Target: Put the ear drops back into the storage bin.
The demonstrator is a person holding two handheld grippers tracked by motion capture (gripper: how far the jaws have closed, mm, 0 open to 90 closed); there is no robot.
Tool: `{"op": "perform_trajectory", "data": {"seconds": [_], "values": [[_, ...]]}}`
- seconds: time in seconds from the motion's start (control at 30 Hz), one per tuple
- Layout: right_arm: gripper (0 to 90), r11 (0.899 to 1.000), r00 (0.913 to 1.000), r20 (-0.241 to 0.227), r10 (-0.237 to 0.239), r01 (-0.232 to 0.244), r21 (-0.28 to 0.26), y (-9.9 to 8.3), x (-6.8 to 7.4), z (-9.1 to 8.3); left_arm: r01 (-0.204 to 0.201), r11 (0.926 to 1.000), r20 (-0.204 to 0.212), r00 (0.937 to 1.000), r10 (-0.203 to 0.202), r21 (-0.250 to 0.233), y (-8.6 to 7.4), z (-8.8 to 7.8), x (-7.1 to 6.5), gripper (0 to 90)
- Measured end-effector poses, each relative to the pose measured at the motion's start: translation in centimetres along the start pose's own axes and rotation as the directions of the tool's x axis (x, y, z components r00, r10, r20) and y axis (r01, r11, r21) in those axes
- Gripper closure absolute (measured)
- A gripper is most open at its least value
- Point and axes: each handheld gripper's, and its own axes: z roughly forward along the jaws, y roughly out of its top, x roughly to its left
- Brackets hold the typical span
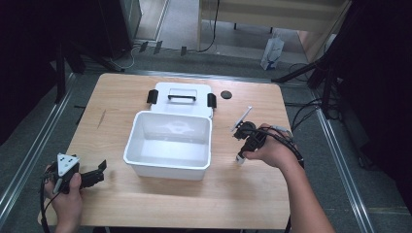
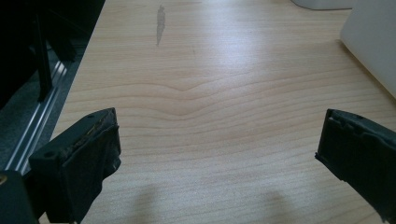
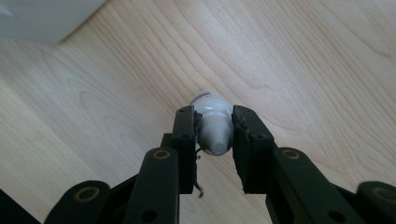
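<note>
At 3 o'clock of white bin [image 1: 167,145], right gripper [image 3: 214,133] clamps white tube [image 3: 213,125]; left gripper [image 2: 217,154] at 8 o'clock, jaws spread, over bare counter [image 2: 210,93].

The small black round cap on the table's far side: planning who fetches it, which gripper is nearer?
Right. The right gripper sits just below the cap; the left gripper is far off.
</note>
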Motion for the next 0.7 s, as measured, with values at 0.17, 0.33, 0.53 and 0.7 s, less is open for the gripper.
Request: {"op": "perform_trajectory", "data": {"seconds": [0.17, 0.33, 0.53, 0.7], "values": [[72.3, 1.000, 1.0000, -0.002, 0.005, -0.005, -0.005, 0.4, 0.1, -1.3, 0.000, 1.0000, 0.000, 1.0000, 0.000, 0.001, 0.0, 0.0, 0.0, 0.3], [72.3, 1.000, 1.0000, -0.002, 0.001, -0.001, -0.010, 1.1, 0.1, -2.7, -0.001, 1.0000, -0.001, 1.0000, 0.001, 0.002, 0.0, 0.0, 0.0, 0.3], [72.4, 1.000, 1.0000, 0.006, -0.004, 0.004, -0.022, 2.0, 0.6, -4.4, -0.001, 1.0000, -0.001, 1.0000, 0.001, 0.000, 0.0, 0.0, 0.0, 0.3], [72.4, 1.000, 1.0000, -0.002, 0.005, -0.005, -0.016, 2.9, 1.0, -5.7, 0.002, 1.0000, 0.002, 1.0000, -0.002, 0.000, 0.0, 0.0, 0.0, 0.3]]}}
